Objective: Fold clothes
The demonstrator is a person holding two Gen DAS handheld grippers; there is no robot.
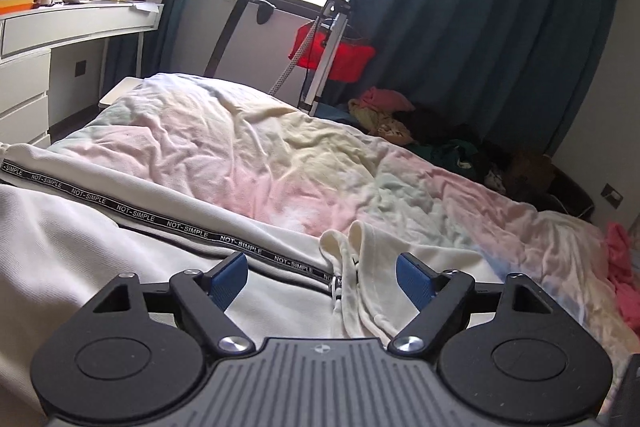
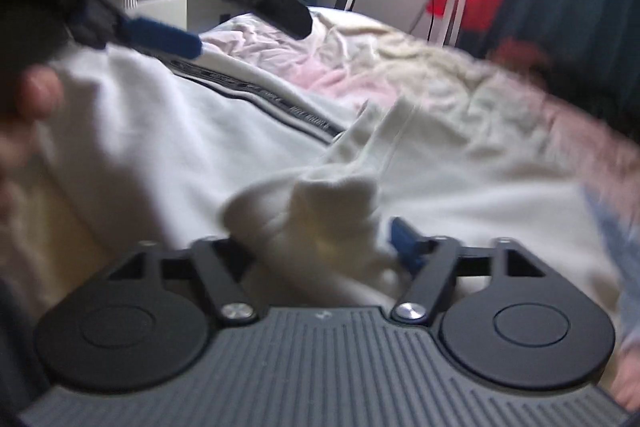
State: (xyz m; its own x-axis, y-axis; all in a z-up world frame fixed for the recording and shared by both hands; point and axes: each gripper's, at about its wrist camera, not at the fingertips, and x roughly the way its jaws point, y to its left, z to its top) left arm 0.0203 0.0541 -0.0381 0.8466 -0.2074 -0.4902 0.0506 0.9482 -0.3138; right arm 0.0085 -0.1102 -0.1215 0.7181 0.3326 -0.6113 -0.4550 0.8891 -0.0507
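On the bed, at the near edge of the pastel duvet [image 1: 280, 147], lies the cream jacket [image 1: 100, 227], its black "NOT-SIMPLE" tape running toward 4 o'clock to the zipper and bunched collar [image 1: 352, 243]. The left gripper [image 1: 320, 279] hovers over that collar with its blue pads spread wide, gripping nothing. The right gripper [image 2: 320, 247] has a wad of the jacket's cream fabric [image 2: 332, 211] bunched between its pads; the blur hides whether they pinch it. At 1 o'clock stands a red garment steamer [image 1: 336, 51]; at 10 o'clock, a white dresser [image 1: 60, 27].
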